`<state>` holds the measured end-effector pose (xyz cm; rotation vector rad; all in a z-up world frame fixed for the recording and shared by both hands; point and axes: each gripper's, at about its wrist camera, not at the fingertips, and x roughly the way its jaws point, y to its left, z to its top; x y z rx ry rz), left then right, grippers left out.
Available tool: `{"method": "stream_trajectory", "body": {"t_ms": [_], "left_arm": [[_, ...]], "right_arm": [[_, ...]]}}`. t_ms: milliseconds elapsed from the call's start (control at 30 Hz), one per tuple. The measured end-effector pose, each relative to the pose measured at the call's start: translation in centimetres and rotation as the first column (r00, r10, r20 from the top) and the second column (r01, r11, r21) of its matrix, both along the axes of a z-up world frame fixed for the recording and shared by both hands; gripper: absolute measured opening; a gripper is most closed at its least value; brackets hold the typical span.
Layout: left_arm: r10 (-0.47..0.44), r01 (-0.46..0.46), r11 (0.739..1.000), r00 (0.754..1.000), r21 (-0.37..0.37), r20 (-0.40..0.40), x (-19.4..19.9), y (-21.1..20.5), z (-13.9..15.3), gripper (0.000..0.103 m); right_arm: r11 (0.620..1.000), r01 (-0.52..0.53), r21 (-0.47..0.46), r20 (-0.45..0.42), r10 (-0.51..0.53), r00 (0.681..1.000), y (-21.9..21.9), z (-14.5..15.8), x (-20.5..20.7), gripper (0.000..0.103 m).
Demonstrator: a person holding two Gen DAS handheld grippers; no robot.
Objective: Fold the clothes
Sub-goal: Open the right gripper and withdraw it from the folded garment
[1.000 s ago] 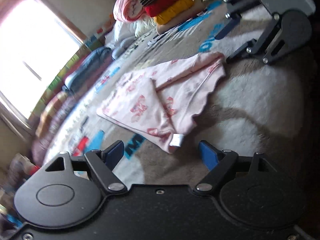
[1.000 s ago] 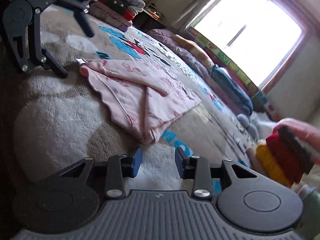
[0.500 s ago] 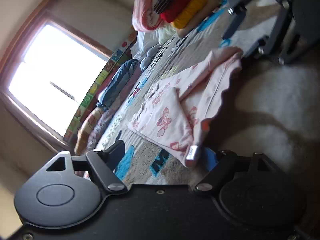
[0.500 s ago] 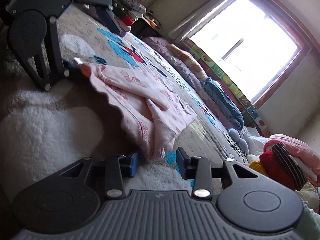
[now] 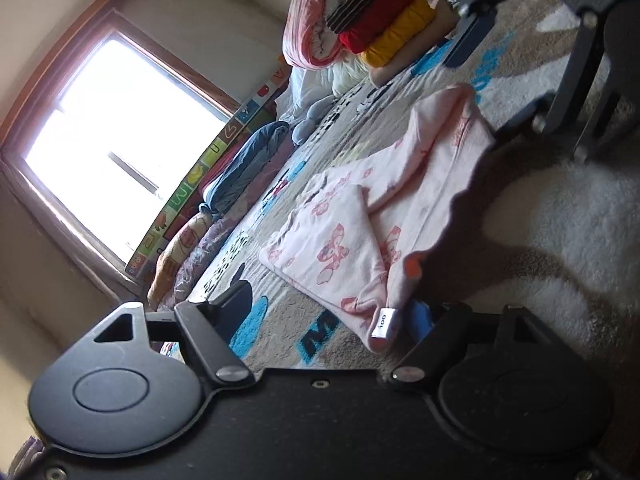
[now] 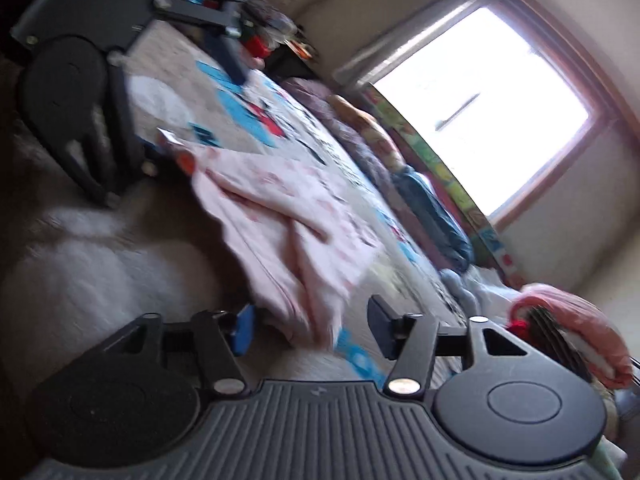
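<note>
Pale pink cotton garment with pink bow print and a scalloped hem lies on the beige plush rug with blue lettering, partly folded: one panel already turned over the middle, near hem edge lifted off the pile

Left gripper: jaws stand wide, the corner with the white size tag sits between them against the blue pad on the right finger. Other finger is well clear, so not clamped, nothing held

Right gripper: jaws have just been opening; the opposite corner of the garment hangs between them, pads not pressing as far as the blurred frame shows. Released

Handling, my read: light, thin, fully limp. No stiffness, so it sags wherever unsupported, and plush pile will drag on it. Layers can slide apart; pinch through all layers at the two hem corners, close to the seam, and lift both together

View differences:
- left wrist view is sharp, shows the tag, the folded panel and the stack of folded clothes in striped, red and yellow at the far end; right gripper seen only in part at top right
- right wrist view is motion-blurred, but shows the left gripper reaching the tagged corner from the far side, plus the side of the garment the left view hides
</note>
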<state>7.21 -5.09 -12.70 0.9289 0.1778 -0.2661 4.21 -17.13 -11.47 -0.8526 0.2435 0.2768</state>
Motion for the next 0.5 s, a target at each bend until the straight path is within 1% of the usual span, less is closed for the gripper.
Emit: {"method": "stream_trajectory", "body": {"t_ms": [133,200,233,333,400,467,500], "left_arm": [[-0.007,0.007,1.000,1.000,0.002,-0.003,-0.2,0.0,0.0,0.080],[-0.012,0.012,1.000,1.000,0.004,-0.007,-0.3,0.1,0.1,0.080],[-0.012,0.012,1.000,1.000,0.000,-0.009,-0.2,0.1,0.1,0.080],[-0.010,0.010,1.000,1.000,-0.004,-0.016,-0.1,-0.1,0.0,0.080],[-0.008,0.008,1.000,1.000,-0.009,-0.020,-0.2,0.1,0.0,0.080],[-0.006,0.006,1.000,1.000,-0.014,-0.023,-0.2,0.2,0.0,0.080],[-0.006,0.005,1.000,1.000,-0.015,-0.024,-0.1,0.2,0.0,0.080]], "right_arm": [[1.000,-0.003,-0.007,-0.004,0.003,1.000,-1.5,-0.2,-0.3,0.056],[0.999,-0.028,-0.014,-0.012,0.028,1.000,-1.4,-0.5,-0.2,0.054],[0.999,-0.043,-0.016,-0.020,0.043,0.999,-1.2,-0.6,-0.2,0.051],[0.996,-0.089,0.006,-0.046,0.089,0.995,-0.7,-0.3,-0.6,0.051],[0.992,-0.128,0.000,-0.056,0.128,0.990,-0.5,0.1,-1.2,0.052],[0.992,-0.122,-0.024,-0.060,0.120,0.991,-0.9,0.7,-1.6,0.056],[0.993,-0.110,-0.036,-0.062,0.108,0.992,-1.1,1.0,-1.5,0.057]]}}
